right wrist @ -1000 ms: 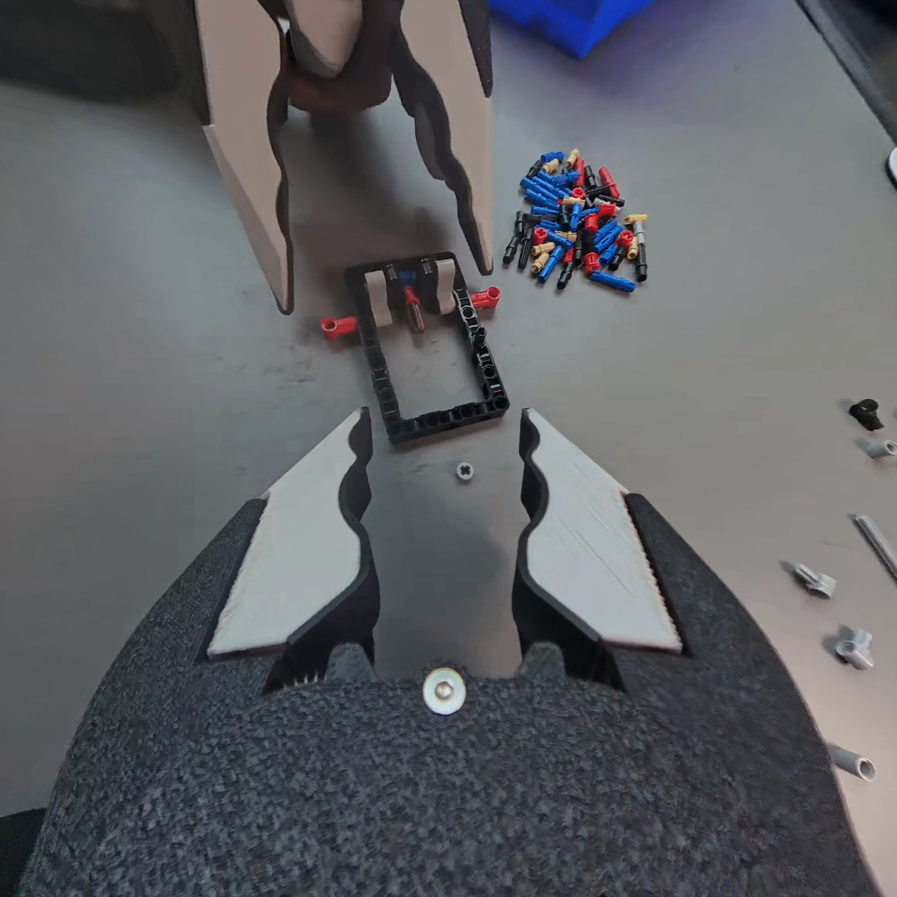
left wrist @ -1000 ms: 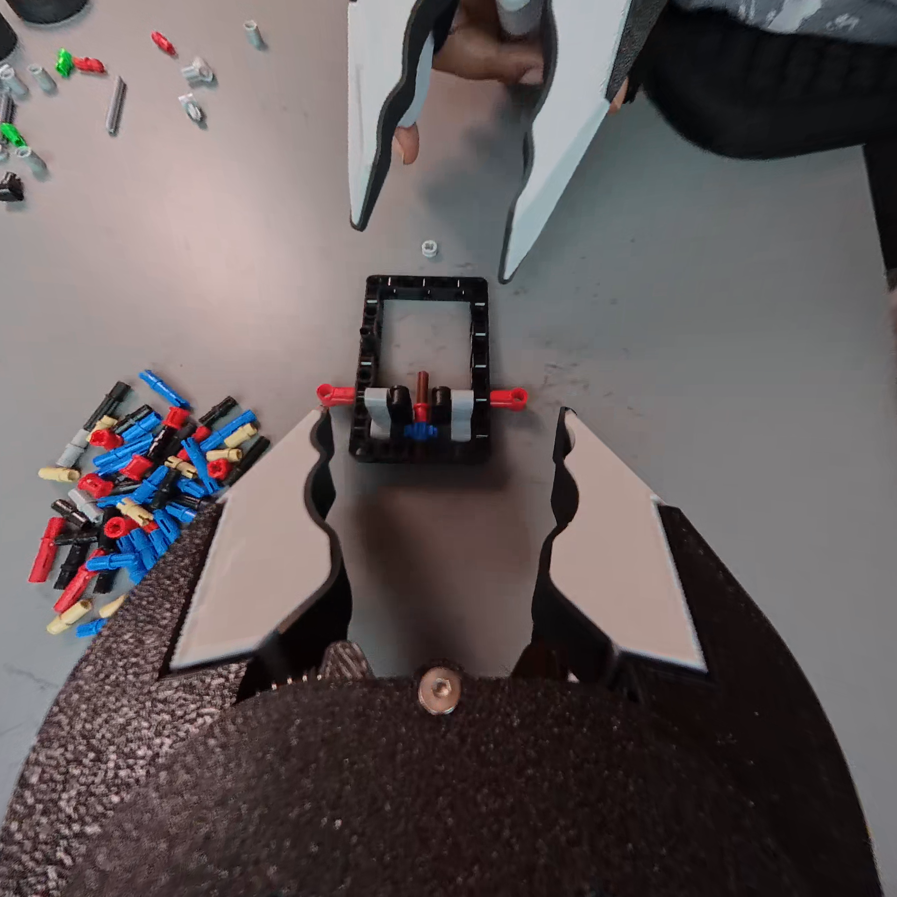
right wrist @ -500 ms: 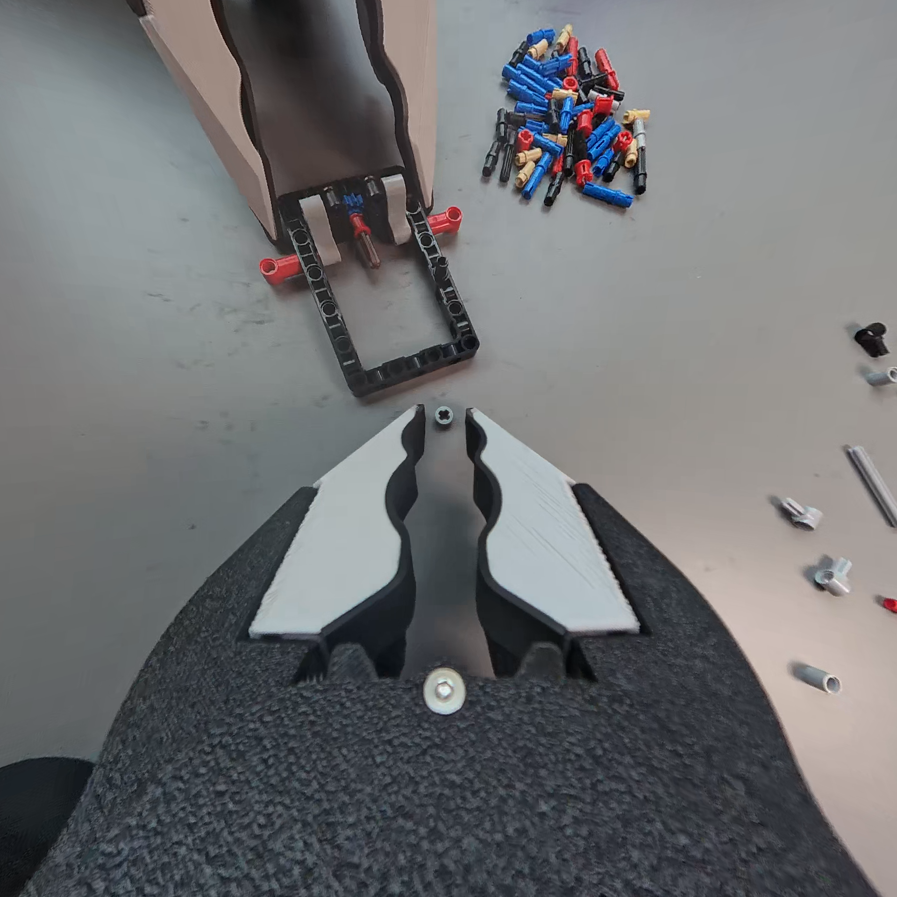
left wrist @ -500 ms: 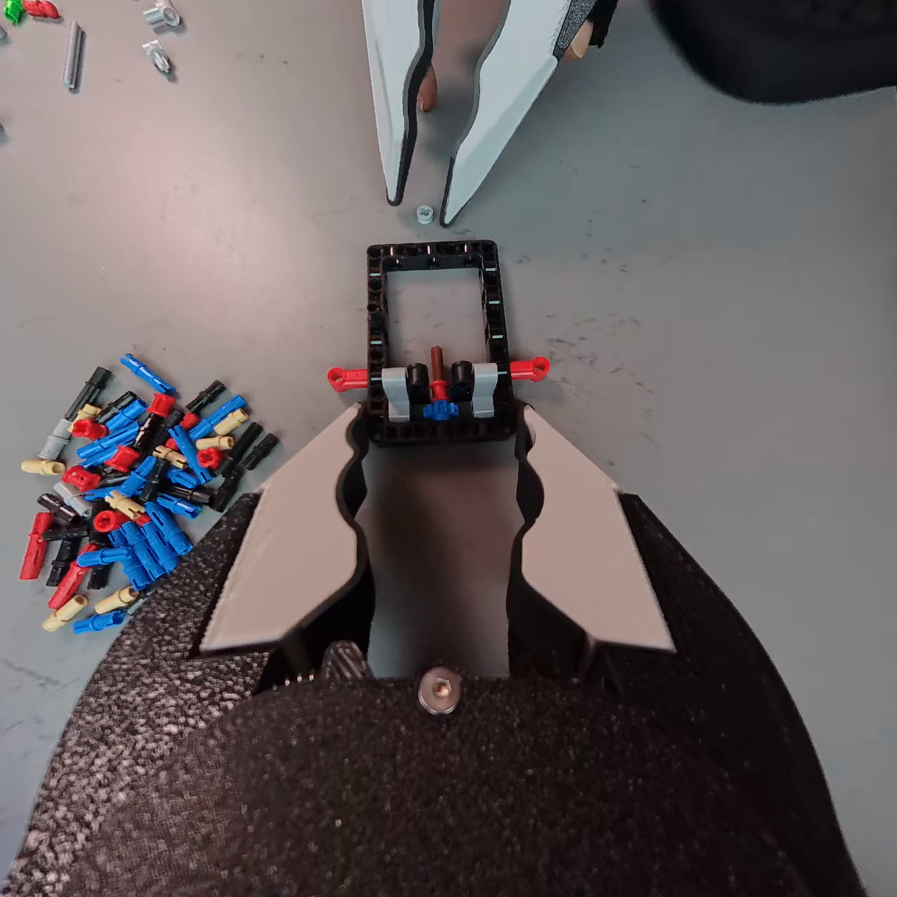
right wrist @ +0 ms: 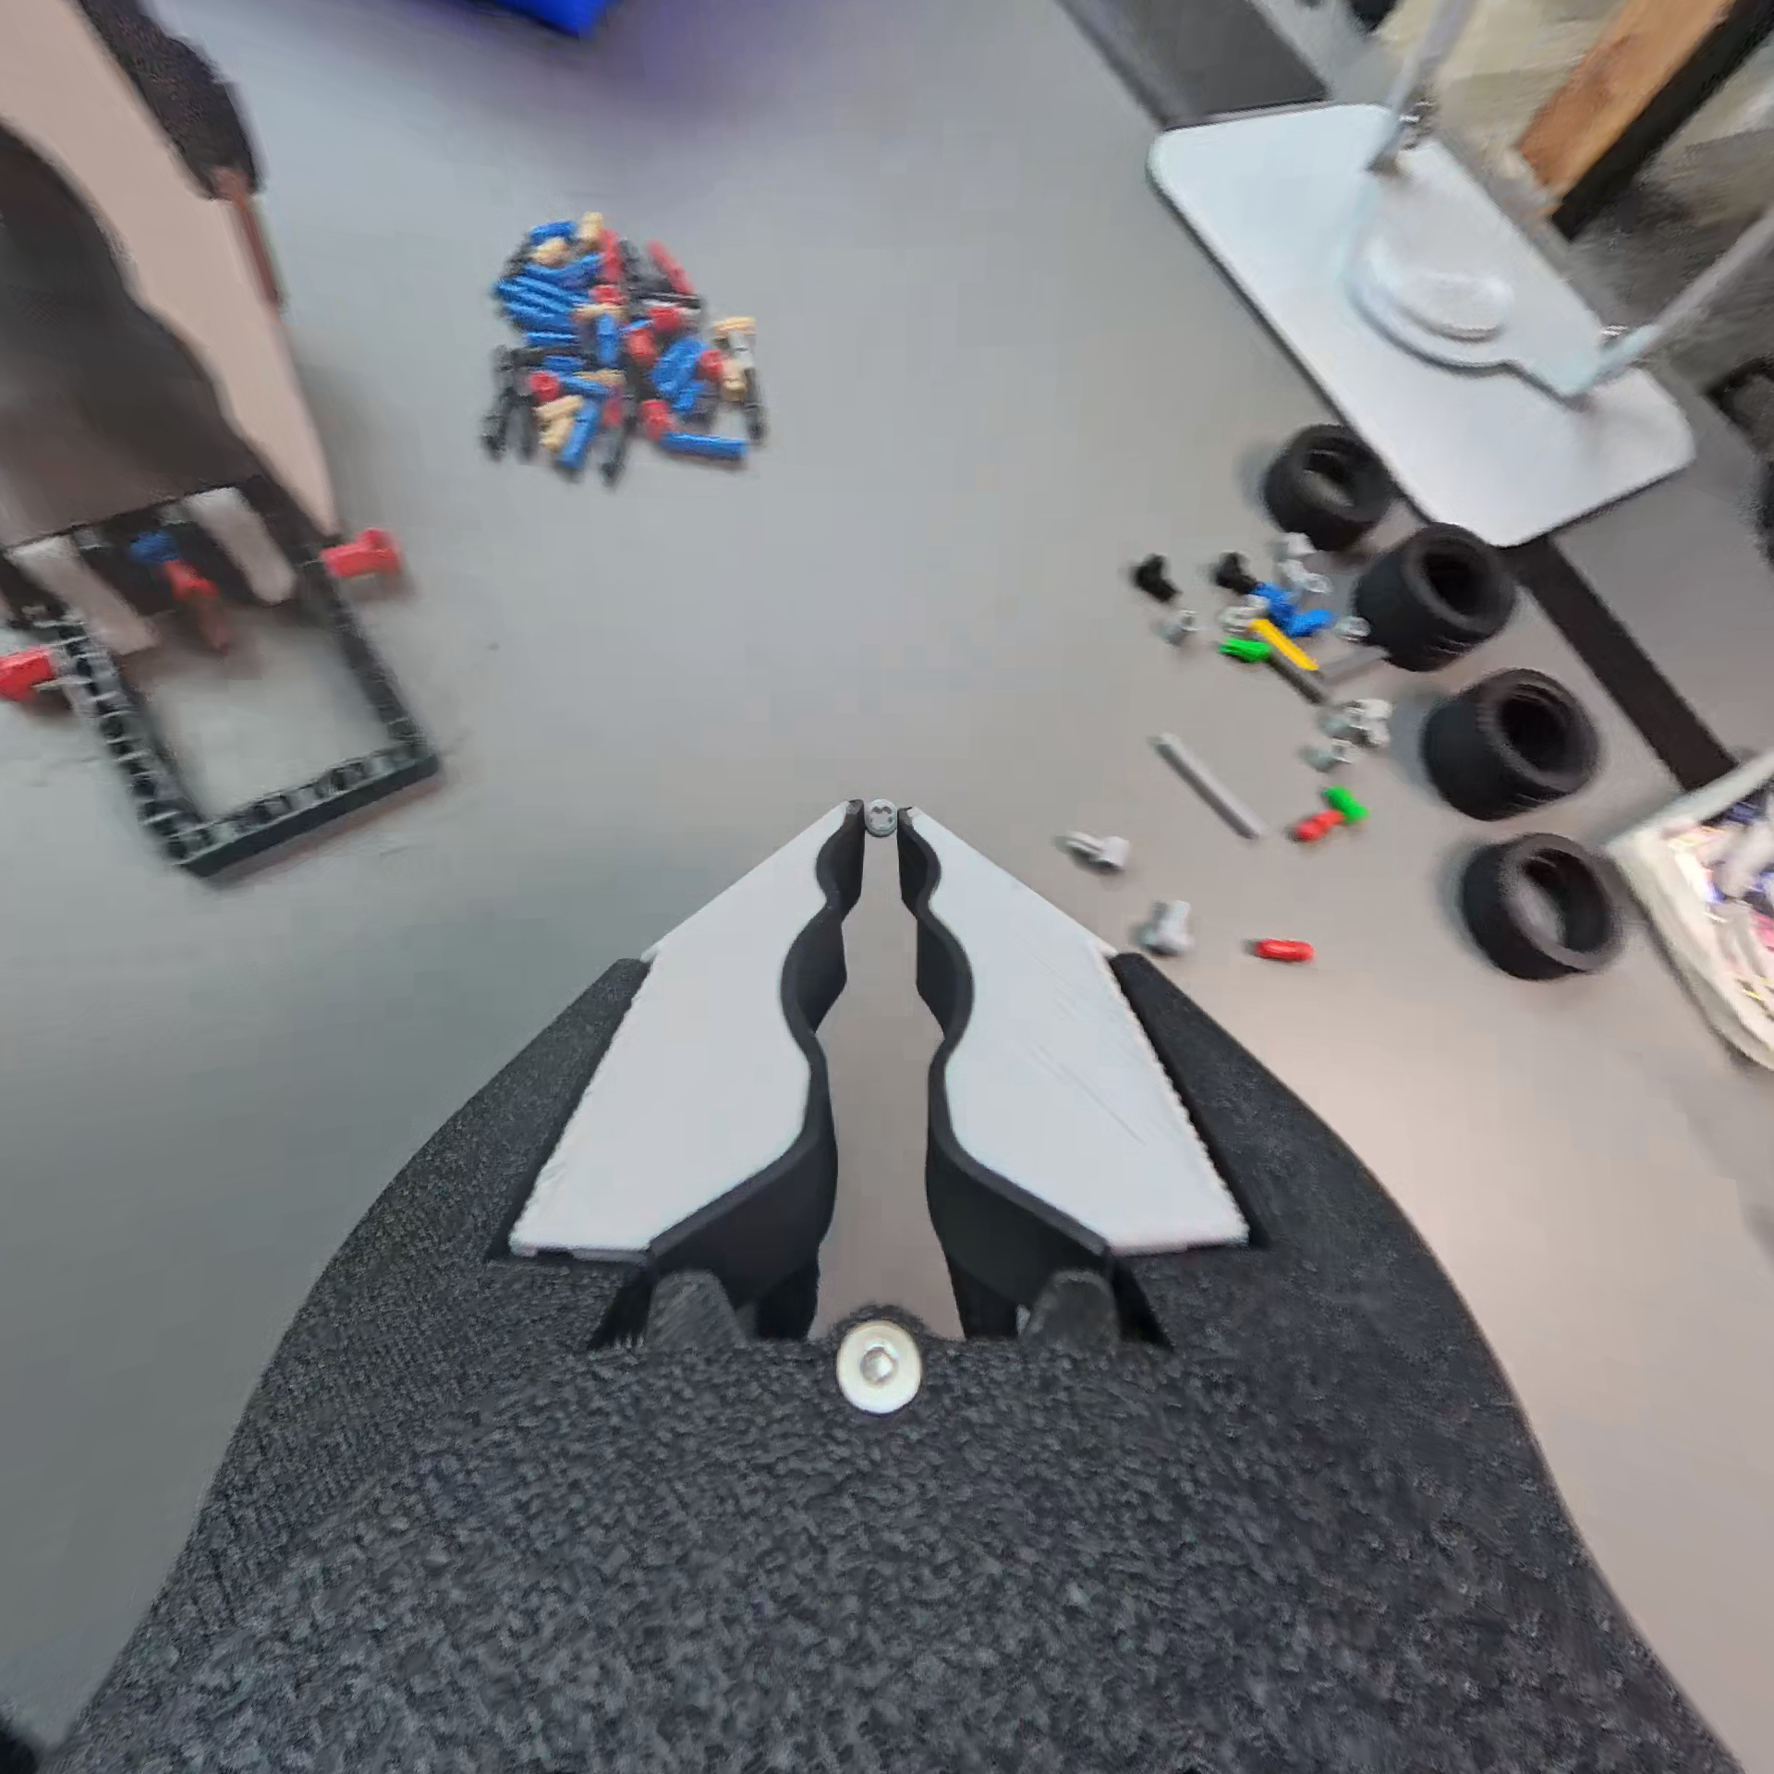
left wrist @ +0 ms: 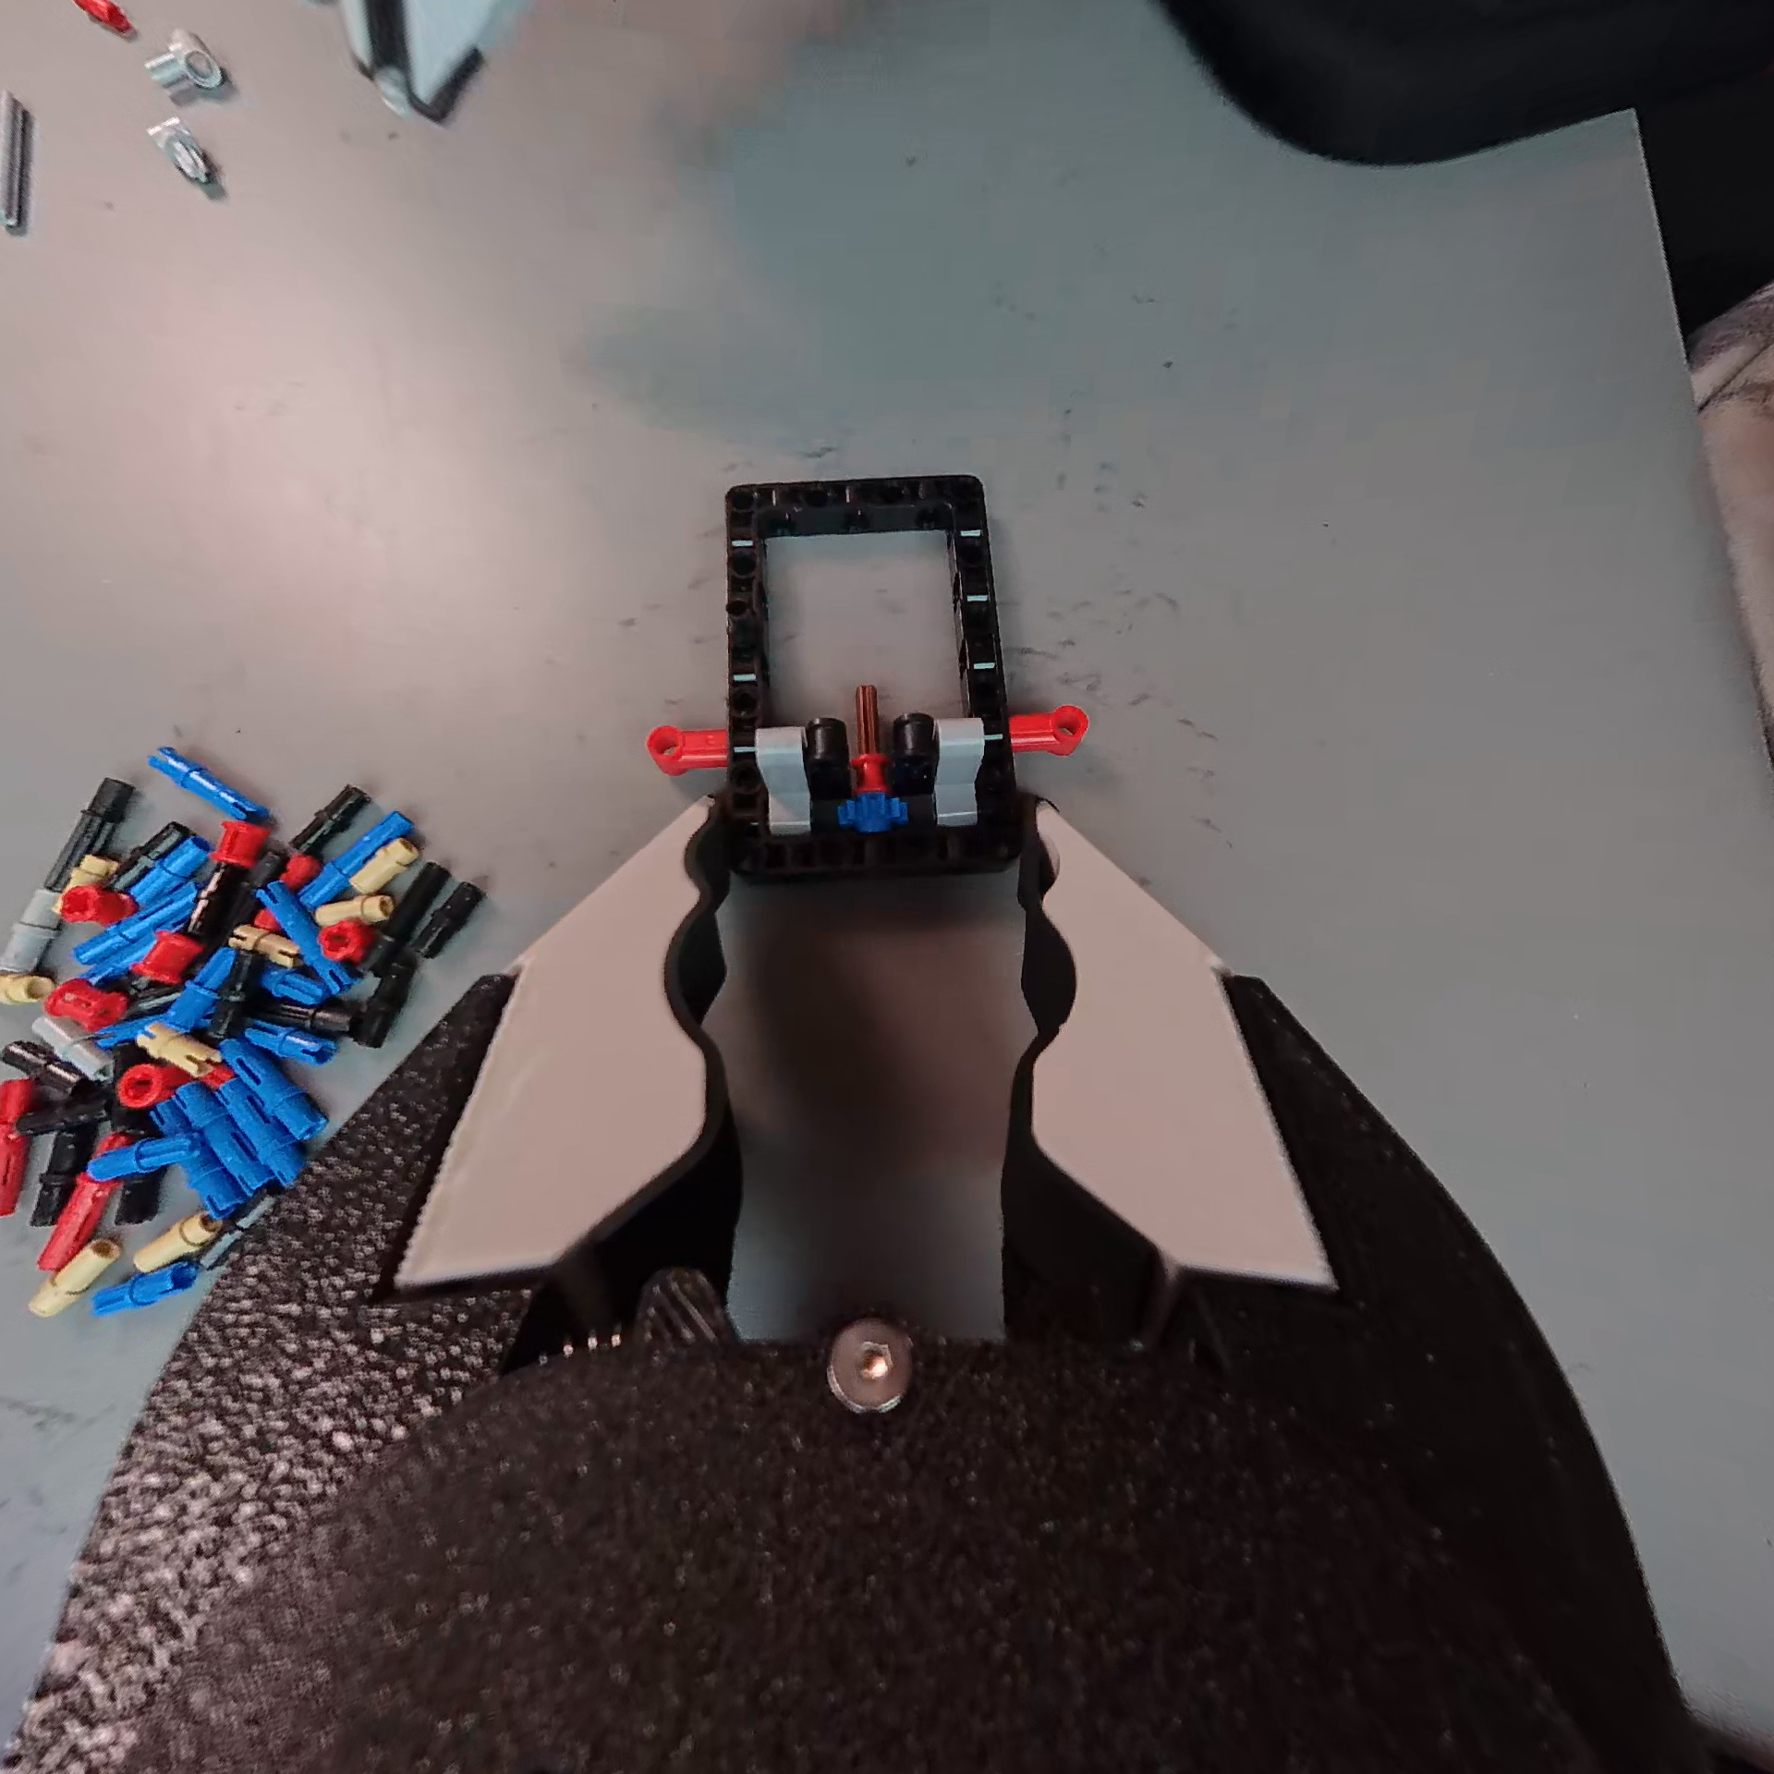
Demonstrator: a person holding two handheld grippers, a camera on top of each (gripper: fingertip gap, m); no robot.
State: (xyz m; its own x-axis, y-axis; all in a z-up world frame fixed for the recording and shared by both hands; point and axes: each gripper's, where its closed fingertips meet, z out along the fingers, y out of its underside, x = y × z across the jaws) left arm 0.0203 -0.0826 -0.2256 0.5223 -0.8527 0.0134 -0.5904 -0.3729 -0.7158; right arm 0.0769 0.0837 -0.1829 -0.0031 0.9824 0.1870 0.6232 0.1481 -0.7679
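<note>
A black rectangular frame [left wrist: 854,501] lies flat on the grey table, with red axles, grey connectors and a small blue gear fitted across its near end. My left gripper [left wrist: 874,833] has its fingertips against both sides of that near end and grips it. My right gripper [right wrist: 876,812] is shut on a small grey bush [right wrist: 878,821] at its tips, held above the table to the right of the frame [right wrist: 307,797]. In the left wrist view the right gripper [left wrist: 413,58] shows blurred at the top left. The left gripper's fingers [right wrist: 240,317] show at the frame in the right wrist view.
A pile of blue, black, red and tan pins [left wrist: 192,1008] lies left of the frame and also shows in the right wrist view [right wrist: 624,355]. Loose small parts [right wrist: 1277,624], several black tyres [right wrist: 1507,739] and a white stand base [right wrist: 1421,317] sit to the right.
My left gripper closed in onto the frame's near end. My right gripper shut on the grey bush beyond the frame's far end, lifted it and swung away to the right.
</note>
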